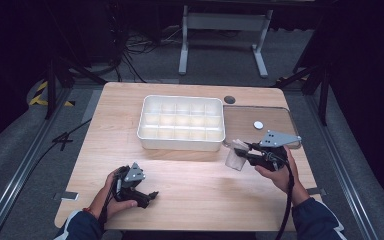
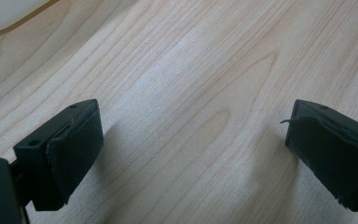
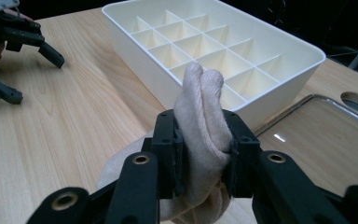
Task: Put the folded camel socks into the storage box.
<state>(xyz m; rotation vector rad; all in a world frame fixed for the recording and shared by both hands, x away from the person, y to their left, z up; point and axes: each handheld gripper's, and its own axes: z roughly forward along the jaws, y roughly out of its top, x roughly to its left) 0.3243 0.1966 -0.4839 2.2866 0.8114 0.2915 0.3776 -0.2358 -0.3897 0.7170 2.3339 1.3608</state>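
- The wooden counter carries everything, pale grain running across it, with a round hole at its far edge.
- The white compartment tray sits at the middle of the counter towards the far side, its grid of small cells in three rows.
- Just right of the tray, touching or nearly touching its right wall, lies a clear flat lid with a small white disc resting on it.
- The right hand-held gripper hangs over the counter just near of the tray's right corner, at the lid's near-left edge, pointing left.
- Its jaws are clamped partway in on a bunched cream cloth; in the right gripper view the fabric bulges up between the pads and spills below them, towards the counter.
- In the high view that cloth looks to be clear of the wood, though the picture is too coarse to be sure.
- The left hand-held gripper rests low at the near left of the counter, well apart from the tray.
- Its jaws stand wide apart with nothing between them, bare wood showing in the gap in the left gripper view.
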